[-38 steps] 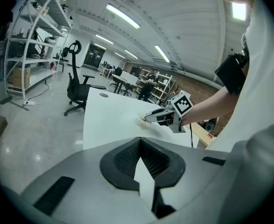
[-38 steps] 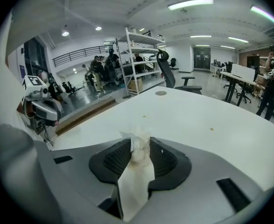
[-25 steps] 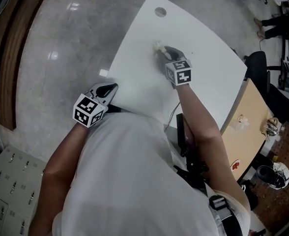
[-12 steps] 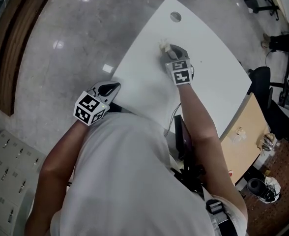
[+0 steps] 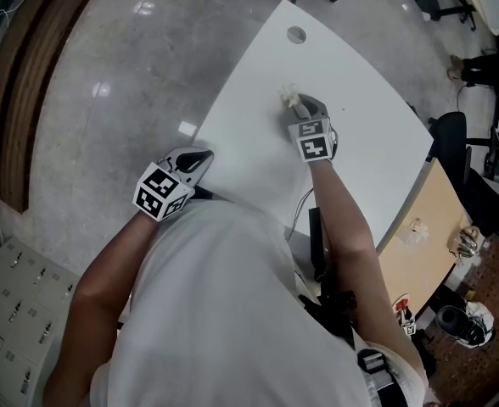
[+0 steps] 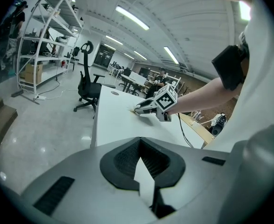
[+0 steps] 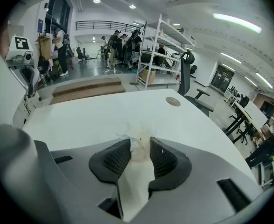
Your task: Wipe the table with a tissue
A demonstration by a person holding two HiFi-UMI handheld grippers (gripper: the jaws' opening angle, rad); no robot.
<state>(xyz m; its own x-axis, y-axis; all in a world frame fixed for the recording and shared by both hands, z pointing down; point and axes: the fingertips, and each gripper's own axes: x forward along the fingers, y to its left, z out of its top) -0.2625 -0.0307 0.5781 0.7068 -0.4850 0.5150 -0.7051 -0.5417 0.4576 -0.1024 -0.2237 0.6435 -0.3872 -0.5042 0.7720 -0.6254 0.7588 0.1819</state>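
- Tissue is clamped between the jaws of the right gripper; a crumpled tuft sticks out just ahead of the tips and the rest runs back between the pads, so its long axis follows the line of the gripper.
- From the head view, this tuft points toward the far end of the table, where the round cable hole is, and it seems to touch the white top.
- Right gripper is the only one near the work. For the next stroke I judge that a pull back toward the person drags the tuft behind the jaws, while a push forward folds it under them.
- Left gripper hangs at the near left edge of the table, well apart from the tissue; its jaws are together with nothing between them.
- Compared with a second ago, the right gripper has rolled a little, so its marker cube shows more squarely, and it has sunk slightly; the tissue stays gripped at nearly the same spot, and the left gripper has not moved.
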